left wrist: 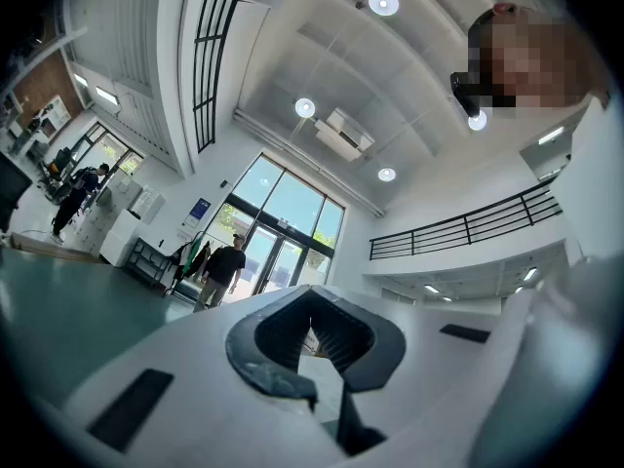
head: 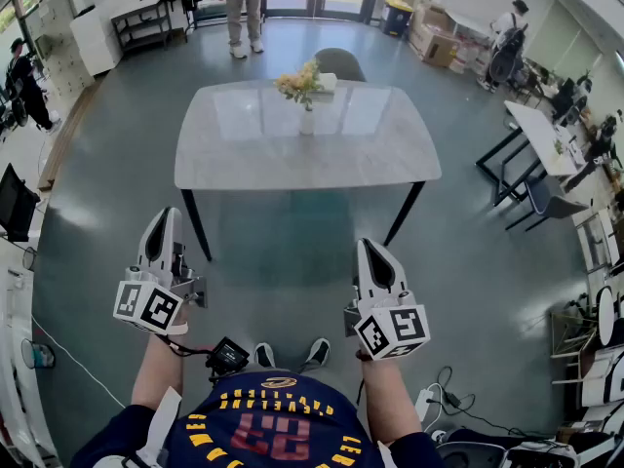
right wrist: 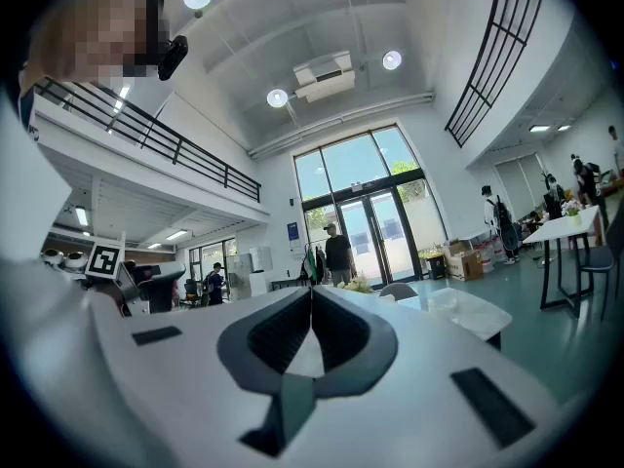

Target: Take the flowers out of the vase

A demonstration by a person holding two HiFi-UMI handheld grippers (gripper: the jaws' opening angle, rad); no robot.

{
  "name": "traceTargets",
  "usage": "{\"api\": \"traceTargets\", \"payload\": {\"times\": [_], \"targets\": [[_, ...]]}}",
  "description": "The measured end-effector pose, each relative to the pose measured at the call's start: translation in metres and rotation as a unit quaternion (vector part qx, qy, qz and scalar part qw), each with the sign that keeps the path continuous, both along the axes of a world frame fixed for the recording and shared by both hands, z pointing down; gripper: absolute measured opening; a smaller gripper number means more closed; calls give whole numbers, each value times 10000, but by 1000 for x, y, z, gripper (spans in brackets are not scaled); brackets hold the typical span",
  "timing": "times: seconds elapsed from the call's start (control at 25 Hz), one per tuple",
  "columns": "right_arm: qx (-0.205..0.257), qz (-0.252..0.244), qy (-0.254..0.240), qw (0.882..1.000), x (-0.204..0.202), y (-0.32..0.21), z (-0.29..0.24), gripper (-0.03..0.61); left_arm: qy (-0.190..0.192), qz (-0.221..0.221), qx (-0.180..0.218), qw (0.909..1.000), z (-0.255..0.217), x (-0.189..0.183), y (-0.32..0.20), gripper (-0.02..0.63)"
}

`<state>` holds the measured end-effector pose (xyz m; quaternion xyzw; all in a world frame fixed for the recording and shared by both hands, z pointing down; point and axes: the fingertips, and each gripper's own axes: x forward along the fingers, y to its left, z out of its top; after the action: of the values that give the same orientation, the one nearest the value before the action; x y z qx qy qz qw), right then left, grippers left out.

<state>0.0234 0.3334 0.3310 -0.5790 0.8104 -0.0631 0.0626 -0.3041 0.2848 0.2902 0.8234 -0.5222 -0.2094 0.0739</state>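
**Item: flowers** (head: 300,83). A small yellow-and-cream bunch is stood upright in a white vase (head: 307,120). The vase is placed on the far half of the pale stone-look desk (head: 253,159), near its back edge. A grey chair (head: 339,63) is set just behind.

**Left gripper** (head: 164,216). It is held low by the body, well apart from the desk and tilted slightly upward. Its fingers (left wrist: 346,344) are pressed together with nothing between them.

**Right gripper** (head: 369,246). It is held level, likewise well short of the desk. Its fingers (right wrist: 278,334) are closed and empty.

**Stage.** The task is judged not begun; the whole approach is yet to be made.

**Hazards noted:**
- The vase looks narrow, light and unsteadied. If the stems are pulled by one gripper alone, the vase may be lifted or tipped with them and sent off the nearby back edge.
- Both pairs of fingers are shut. If they are not opened before contact, the blooms would be pushed and the vase knocked over.
- The stems are slender and bunched. A grip taken on the heads would crush petals, and a partial grip would leave stems behind.
- A long reach across the desk is required, so aim may be lost at full stretch.
- Whether water is held in the vase cannot be told; a spill is possible if it is tipped.
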Motion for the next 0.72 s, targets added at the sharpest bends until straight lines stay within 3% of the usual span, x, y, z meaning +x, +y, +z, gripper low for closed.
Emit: {"api": "traceTargets", "payload": {"times": [0.72], "targets": [[65,-97,-172,9998,21,-16,4,8,-9,-17,-67,10000,4,24,-12,2]]}}
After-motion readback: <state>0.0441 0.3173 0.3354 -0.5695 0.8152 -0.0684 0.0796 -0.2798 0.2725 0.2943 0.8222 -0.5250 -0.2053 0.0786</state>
